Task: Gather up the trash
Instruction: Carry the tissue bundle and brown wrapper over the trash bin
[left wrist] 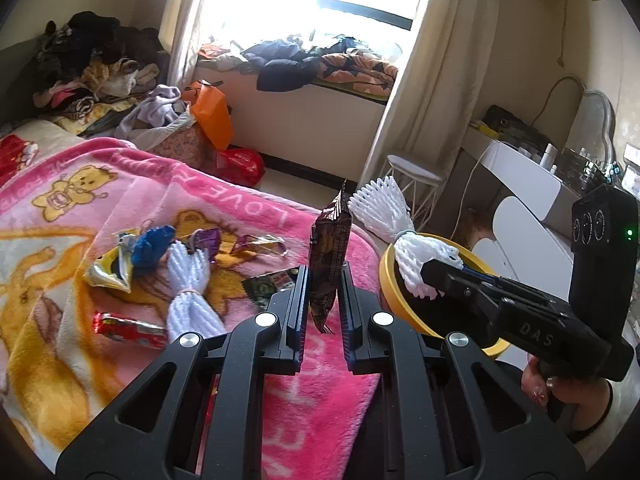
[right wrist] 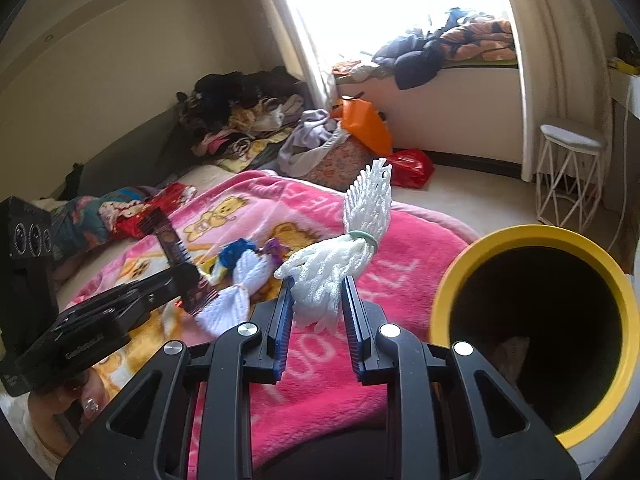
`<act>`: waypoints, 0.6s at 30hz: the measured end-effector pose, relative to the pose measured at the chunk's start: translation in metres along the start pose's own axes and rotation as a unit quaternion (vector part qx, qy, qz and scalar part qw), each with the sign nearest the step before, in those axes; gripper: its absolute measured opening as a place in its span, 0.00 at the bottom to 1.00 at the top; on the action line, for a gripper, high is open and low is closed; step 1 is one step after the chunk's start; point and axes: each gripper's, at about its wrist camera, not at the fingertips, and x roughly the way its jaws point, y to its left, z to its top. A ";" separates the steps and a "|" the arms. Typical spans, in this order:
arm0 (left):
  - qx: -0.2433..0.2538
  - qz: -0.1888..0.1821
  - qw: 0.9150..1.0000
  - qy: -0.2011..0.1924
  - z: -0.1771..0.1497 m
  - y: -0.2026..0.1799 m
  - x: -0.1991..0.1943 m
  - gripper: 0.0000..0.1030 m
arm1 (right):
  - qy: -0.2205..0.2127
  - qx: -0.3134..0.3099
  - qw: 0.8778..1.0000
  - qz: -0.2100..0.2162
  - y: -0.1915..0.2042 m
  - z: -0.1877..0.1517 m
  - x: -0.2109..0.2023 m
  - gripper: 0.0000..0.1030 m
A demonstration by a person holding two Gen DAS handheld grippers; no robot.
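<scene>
Left wrist: pink blanket [left wrist: 248,216]; left tool [left wrist: 323,280] clamps brown wrapper [left wrist: 330,256], right tool [right wrist: 318,296] foam net [right wrist: 340,264].

A dark brown snack wrapper [left wrist: 330,264] stands upright, pinched between the fingers of the left gripper [left wrist: 324,280], and a white foam net [right wrist: 340,264], bound at its middle by a green rubber band, is clamped in the right gripper [right wrist: 318,296] beside the rim of the yellow bin [right wrist: 532,332]. The bin is round with a dark interior and sits just off the edge of the pink blanket [left wrist: 248,208]. On the blanket lie a second white foam net [left wrist: 190,288], a crumpled blue wrapper [left wrist: 152,246], a silver-and-yellow wrapper [left wrist: 110,270], a purple wrapper [left wrist: 206,240], a red wrapper [left wrist: 128,328] and a dark green packet [left wrist: 272,286], loosely clustered.
</scene>
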 end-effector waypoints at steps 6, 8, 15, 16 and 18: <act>0.006 -0.012 1.000 0.001 0.002 -0.014 0.005 0.10 | -0.008 0.017 1.000 -0.022 -0.018 0.000 -0.010 0.22; 0.008 -0.015 1.000 0.001 0.003 -0.019 0.008 0.10 | -0.010 0.025 0.999 -0.029 -0.025 0.000 -0.013 0.22; 0.017 -0.028 0.999 0.002 0.007 -0.036 0.017 0.10 | -0.018 0.042 0.998 -0.053 -0.048 -0.002 -0.023 0.22; 0.018 -0.030 0.999 0.002 0.008 -0.038 0.019 0.10 | -0.018 0.043 0.997 -0.057 -0.049 -0.003 -0.024 0.22; 0.021 -0.034 0.999 0.004 0.009 -0.043 0.022 0.10 | -0.019 0.046 0.996 -0.068 -0.055 -0.004 -0.027 0.22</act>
